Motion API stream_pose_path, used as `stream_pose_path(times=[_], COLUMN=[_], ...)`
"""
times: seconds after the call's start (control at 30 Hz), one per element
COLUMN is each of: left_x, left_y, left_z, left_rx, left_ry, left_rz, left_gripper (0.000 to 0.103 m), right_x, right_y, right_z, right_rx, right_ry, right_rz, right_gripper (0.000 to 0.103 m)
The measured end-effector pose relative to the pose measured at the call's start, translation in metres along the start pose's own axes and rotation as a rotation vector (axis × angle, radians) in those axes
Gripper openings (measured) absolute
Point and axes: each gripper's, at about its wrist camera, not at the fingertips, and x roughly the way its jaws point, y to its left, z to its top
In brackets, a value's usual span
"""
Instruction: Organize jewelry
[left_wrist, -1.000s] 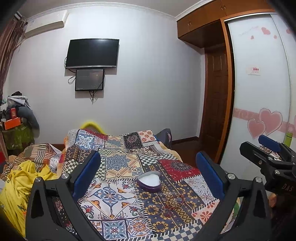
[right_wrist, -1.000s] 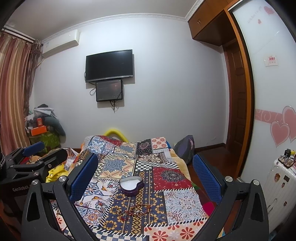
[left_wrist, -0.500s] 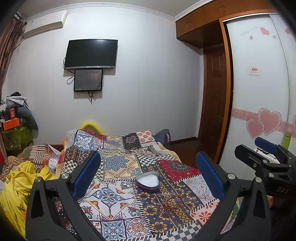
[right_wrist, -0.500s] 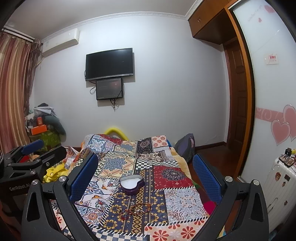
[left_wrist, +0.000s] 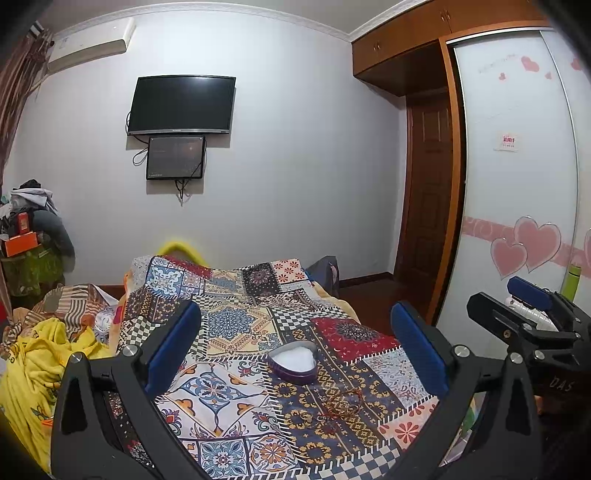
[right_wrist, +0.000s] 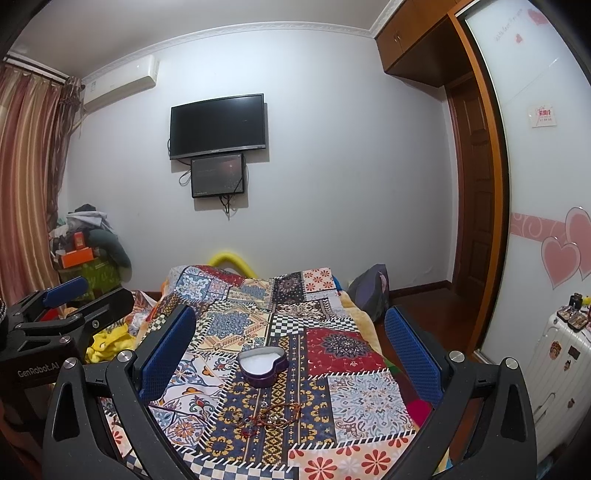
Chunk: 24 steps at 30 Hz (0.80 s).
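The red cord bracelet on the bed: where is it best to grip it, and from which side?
Probably from above, on the bunched middle of the red cord bracelet. It lies flat and loose on the patchwork bedspread, nearer than the heart-shaped box, offering no raised edge.

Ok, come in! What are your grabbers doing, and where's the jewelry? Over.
Left gripper open, empty. Right gripper open, empty. Jewelry loose on quilt, just short of open heart box. Nothing in the way.

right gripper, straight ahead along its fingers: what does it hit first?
Probably the patchwork bedspread near the heart-shaped box. The right gripper, open and empty, points roughly at that box; the jewelry pile lies nearer. Depth unclear.
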Motion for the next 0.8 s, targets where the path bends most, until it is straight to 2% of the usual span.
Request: stream_pose_path(times=[0.47, 0.63, 0.8], left_x=[0.007, 0.021, 0.043], left_y=[0.001, 0.003, 0.01], left_z=[-0.001, -0.006, -0.016], left_rx=[-0.001, -0.007, -0.028], left_ry=[0.012, 0.04, 0.092], left_rz=[0.006, 0.016, 0.03], left_gripper=[0.103, 0.103, 0.103], right_x=[0.005, 0.013, 0.033], right_y=[-0.005, -0.007, -0.015], right_z=[-0.002, -0.004, -0.015], right_rx=[0.005, 0.01, 0.02], right_ry=[0.014, 0.03, 0.084], right_rz=[-0.003, -0.003, -0.015], right_gripper=[0.102, 0.102, 0.102])
